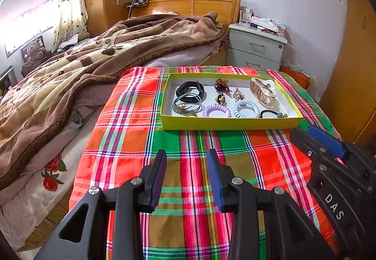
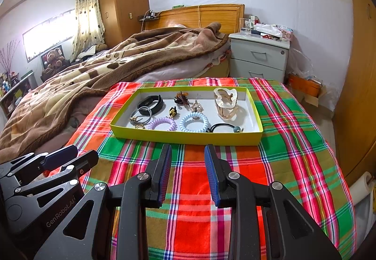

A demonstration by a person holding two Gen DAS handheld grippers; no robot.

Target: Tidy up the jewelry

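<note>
Nearest the cameras, two handheld black grippers hover low over a plaid cloth. The left gripper [image 1: 186, 156] has its blue-padded jaws parted and empty. The right gripper [image 2: 188, 151] is the same: jaws apart, nothing between them. In the left wrist view the right gripper shows at four o'clock; in the right wrist view the left gripper shows at eight o'clock.

Beneath them lies a plaid cloth [image 2: 197, 180] in red, green, orange and white, smooth and bare close in.

At twelve o'clock from both grippers, well apart from them, sits a shallow yellow-green tray [image 2: 188, 137] with a white floor. It holds the jewelry: a black band [image 2: 151, 102], grey hoops [image 2: 142, 114], a lilac coil tie [image 2: 162, 123], a pale blue coil tie [image 2: 193, 122], a black hair tie [image 2: 223, 128], a dark beaded clip [image 2: 181, 97], a small black-and-gold piece [image 2: 172, 112], a small sparkly piece [image 2: 196, 106] and a large pearly claw clip [image 2: 225, 101].

Every piece appears to be in the tray, none on the cloth, so the sorting looks either finished or not begun; which one cannot be told. A next pick would call for a forward reach and a fine pinch.

Beyond, at ten o'clock, a brown paw-print blanket [image 2: 117, 60] covers a bed. At one o'clock stands a grey nightstand [image 2: 258, 57], with a wooden headboard [image 2: 199, 15] and white wall behind.
</note>
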